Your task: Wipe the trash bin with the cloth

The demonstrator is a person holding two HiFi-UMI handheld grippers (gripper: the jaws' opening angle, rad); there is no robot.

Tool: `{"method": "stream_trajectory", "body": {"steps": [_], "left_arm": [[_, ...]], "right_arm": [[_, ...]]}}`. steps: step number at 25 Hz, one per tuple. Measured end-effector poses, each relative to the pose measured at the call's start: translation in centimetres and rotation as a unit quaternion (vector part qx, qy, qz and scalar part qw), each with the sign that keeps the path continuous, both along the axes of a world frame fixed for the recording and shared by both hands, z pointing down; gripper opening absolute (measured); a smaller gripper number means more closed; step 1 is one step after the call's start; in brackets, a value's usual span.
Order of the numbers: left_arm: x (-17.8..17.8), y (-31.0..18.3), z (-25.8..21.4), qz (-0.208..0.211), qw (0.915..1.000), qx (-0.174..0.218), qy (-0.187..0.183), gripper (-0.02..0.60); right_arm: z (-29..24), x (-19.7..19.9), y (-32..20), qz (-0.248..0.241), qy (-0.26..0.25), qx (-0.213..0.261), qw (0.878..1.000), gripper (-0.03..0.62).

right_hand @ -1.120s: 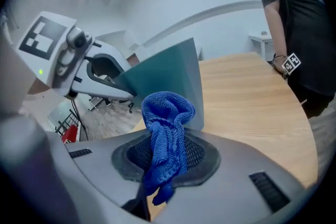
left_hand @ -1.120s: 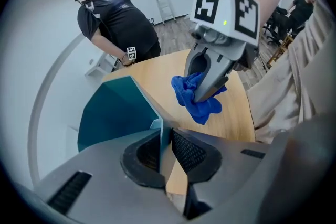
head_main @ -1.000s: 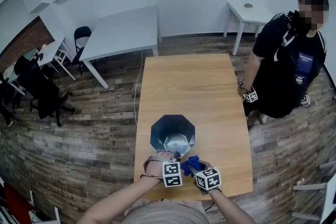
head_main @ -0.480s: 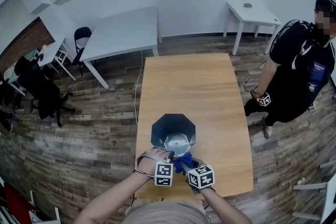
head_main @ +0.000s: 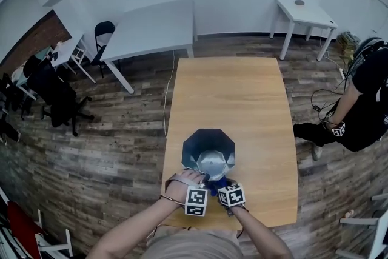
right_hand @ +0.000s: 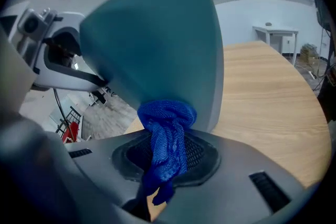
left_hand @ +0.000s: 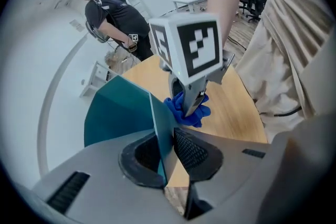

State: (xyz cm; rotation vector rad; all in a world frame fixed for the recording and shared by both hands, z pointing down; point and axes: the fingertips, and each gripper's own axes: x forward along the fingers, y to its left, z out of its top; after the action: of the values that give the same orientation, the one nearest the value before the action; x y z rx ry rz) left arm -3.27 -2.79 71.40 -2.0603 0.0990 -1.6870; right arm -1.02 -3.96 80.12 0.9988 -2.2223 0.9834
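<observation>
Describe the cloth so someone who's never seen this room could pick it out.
A long wooden table fills the middle of the room, and a dark teal, eight-sided trash bin sits at its near end. The cloth is the bunched rag against the bin's near outer wall, pinched in the right gripper; it is the only bright blue thing there.

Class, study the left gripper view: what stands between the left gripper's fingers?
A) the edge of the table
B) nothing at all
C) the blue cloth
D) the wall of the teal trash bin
D: the wall of the trash bin sits between the fingers of the left gripper, which have just been closing on it; the cloth is in the right gripper.
</observation>
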Motion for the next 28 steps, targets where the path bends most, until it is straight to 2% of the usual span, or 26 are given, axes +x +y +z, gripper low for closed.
{"method": "stream_trajectory", "body": {"steps": [6, 11, 15, 18, 22, 28], "left_arm": [[0.3, -0.2, -0.2, -0.004, 1.0, -0.001, 0.005, 0.069], [0.2, -0.5, 0.0, -0.004, 1.0, 0.0, 0.006, 0.069], [0.3, -0.3, 0.1, -0.004, 1.0, 0.0, 0.008, 0.069], [0.0, -0.4, 0.0, -0.004, 1.0, 0.0, 0.007, 0.069], [-0.7, -0.4, -0.2, -0.01, 0.9999, 0.002, 0.006, 0.069], [0.0, -0.5, 0.0, -0.067, 0.9977, -0.003, 0.008, 0.067]], "right_arm": [[7.4, -0.3, -0.9, -0.018, 0.039, -0.036, 0.998, 0.077], [11.6, -0.3, -1.8, -0.033, 0.076, -0.051, 0.995, 0.077], [13.4, -0.1, -1.9, -0.029, 0.074, -0.06, 0.995, 0.078], [12.4, -0.2, -1.6, -0.031, 0.07, -0.062, 0.995, 0.077], [8.3, 0.9, -0.4, -0.035, 0.055, -0.035, 0.997, 0.077], [1.9, 5.2, 1.5, -0.002, 0.02, 0.006, 1.0, 0.077]]}}
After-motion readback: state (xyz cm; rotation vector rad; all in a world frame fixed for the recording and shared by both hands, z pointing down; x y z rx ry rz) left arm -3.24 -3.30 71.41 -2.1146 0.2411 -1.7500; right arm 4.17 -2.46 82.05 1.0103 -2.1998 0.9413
